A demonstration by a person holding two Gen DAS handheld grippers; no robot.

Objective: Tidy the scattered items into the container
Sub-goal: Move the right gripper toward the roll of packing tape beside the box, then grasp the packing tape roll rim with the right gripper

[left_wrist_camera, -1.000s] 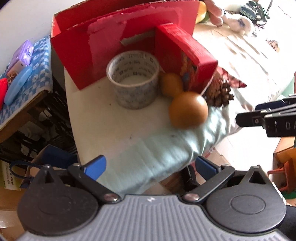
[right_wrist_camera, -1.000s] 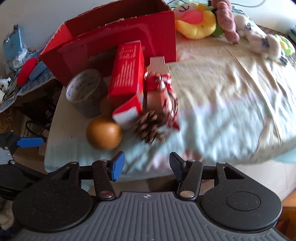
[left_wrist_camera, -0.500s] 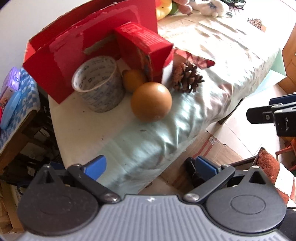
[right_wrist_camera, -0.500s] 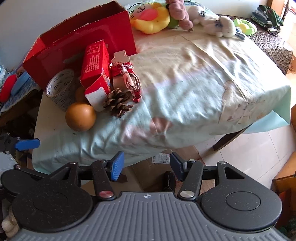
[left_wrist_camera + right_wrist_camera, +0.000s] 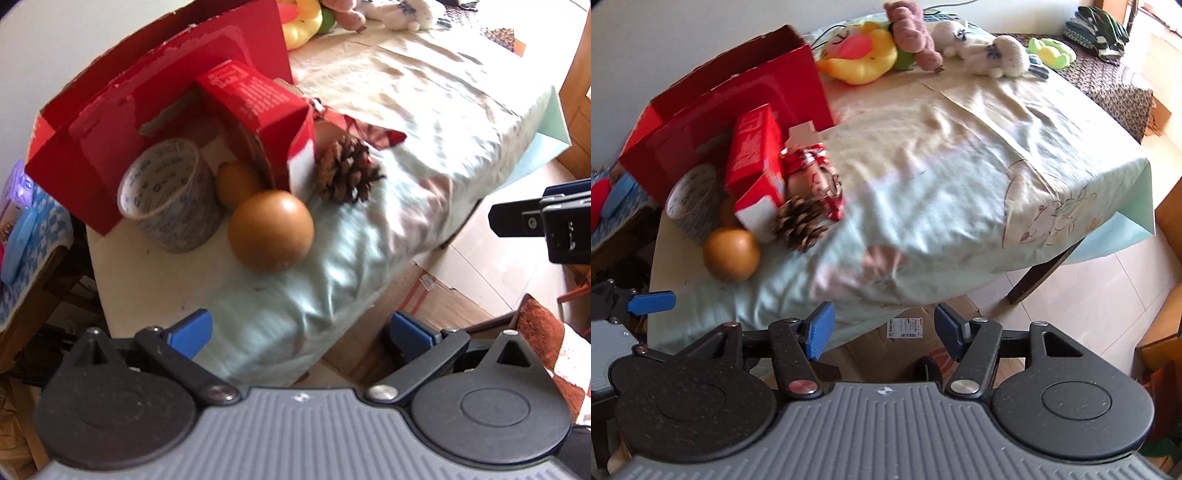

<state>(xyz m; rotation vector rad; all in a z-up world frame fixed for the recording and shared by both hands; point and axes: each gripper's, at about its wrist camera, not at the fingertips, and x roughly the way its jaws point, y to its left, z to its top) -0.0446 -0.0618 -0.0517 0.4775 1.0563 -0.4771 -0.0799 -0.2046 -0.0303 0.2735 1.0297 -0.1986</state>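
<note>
Left gripper [image 5: 299, 328] and right gripper [image 5: 882, 328] both hang with jaws apart, empty, off the table's [image 5: 960, 206] edge. Beyond them a ball [image 5: 270, 230], pinecone [image 5: 347, 171], tape roll [image 5: 168, 199] and small carton [image 5: 258, 122] cluster against the red box [image 5: 155, 88]; a blurred wrapped item [image 5: 812, 177], perhaps a gift, lies beside the carton.

The big red container [image 5: 110, 155] is cardboard with a slight gloss, its top edge torn to a rough pale fibre. Just in front of it, the tape roll [image 5: 170, 199] looks like printed plastic film. The brown ball [image 5: 271, 230] is smooth and shiny (it carries a highlight), the pine cone [image 5: 347, 171] rough and woody. The tablecloth [image 5: 960, 177] under them is soft, creased, matt cloth.
</note>
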